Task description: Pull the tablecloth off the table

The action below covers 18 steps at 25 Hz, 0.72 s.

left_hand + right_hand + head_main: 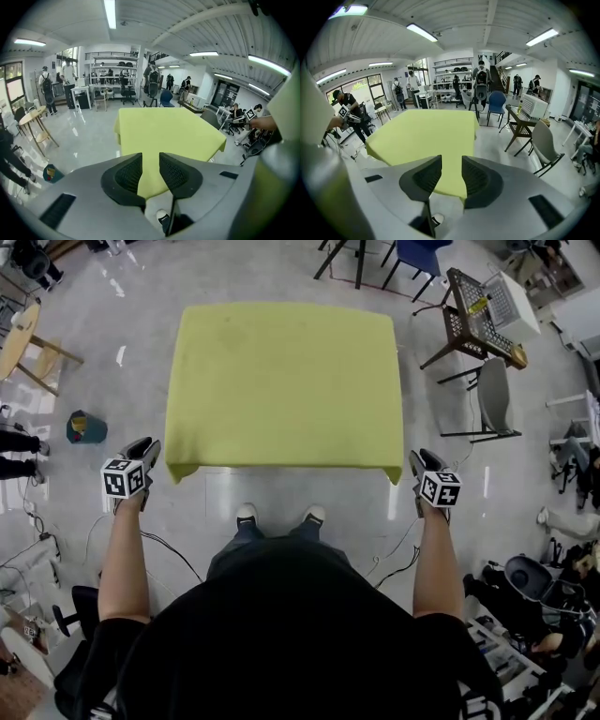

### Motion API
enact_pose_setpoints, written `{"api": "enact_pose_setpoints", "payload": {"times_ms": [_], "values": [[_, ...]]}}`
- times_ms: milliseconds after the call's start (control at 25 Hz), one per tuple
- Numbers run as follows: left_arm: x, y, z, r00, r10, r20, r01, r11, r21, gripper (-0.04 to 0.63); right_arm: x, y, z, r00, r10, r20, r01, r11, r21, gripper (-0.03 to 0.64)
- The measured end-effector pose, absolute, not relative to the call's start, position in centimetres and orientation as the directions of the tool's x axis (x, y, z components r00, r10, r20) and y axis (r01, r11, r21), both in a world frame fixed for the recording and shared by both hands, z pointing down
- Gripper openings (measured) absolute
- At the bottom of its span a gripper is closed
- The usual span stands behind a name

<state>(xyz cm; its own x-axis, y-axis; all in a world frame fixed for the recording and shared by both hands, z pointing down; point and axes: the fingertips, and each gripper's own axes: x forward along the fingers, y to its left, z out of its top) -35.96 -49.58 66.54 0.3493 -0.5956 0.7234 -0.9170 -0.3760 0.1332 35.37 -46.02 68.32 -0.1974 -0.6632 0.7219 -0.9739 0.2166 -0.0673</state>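
Observation:
A yellow-green tablecloth (pixel 281 381) covers the whole table and hangs over its edges. In the head view my left gripper (pixel 145 451) is just left of the cloth's near-left corner (pixel 180 470). My right gripper (pixel 422 463) is just right of the near-right corner (pixel 394 472). Neither touches the cloth. In the left gripper view the jaws of my left gripper (pixel 150 171) stand apart, with the tablecloth (pixel 164 131) beyond the gap. The right gripper view shows my right gripper (pixel 451 176) likewise parted, and the tablecloth (pixel 426 136) lies past it.
A wooden chair (pixel 469 320) and a grey chair (pixel 495 395) stand right of the table. At the left are a round wooden table (pixel 19 334) and a teal bin (pixel 84 427). Cables (pixel 169 554) trail on the floor by my feet (pixel 246 515). People stand at the room's edges.

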Motion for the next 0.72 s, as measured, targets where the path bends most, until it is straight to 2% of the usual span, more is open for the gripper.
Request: {"api": "enact_pose_setpoints", "payload": {"times_ms": [240,600,720], "values": [[-35.7,-47.7,71.7,0.336,-0.519,0.786,-0.919,-0.363,0.154,0.165,36.9,-44.1,74.0,-0.202,-0.558,0.805,-0.965,0.254,-0.066,0.172],[-37.1,-45.2,79.3,0.243,-0.413,0.878,-0.938,-0.330,0.104,0.254,38.6,-42.5,81.0,-0.193,-0.407,0.893,-0.960,0.268,-0.085,0.227],[-37.2,-44.8,81.8,0.221,-0.384,0.897,-0.944,-0.314,0.098,0.265,38.7,-42.6,83.2,-0.194,-0.370,0.909,-0.954,0.287,-0.087,0.244]]}}
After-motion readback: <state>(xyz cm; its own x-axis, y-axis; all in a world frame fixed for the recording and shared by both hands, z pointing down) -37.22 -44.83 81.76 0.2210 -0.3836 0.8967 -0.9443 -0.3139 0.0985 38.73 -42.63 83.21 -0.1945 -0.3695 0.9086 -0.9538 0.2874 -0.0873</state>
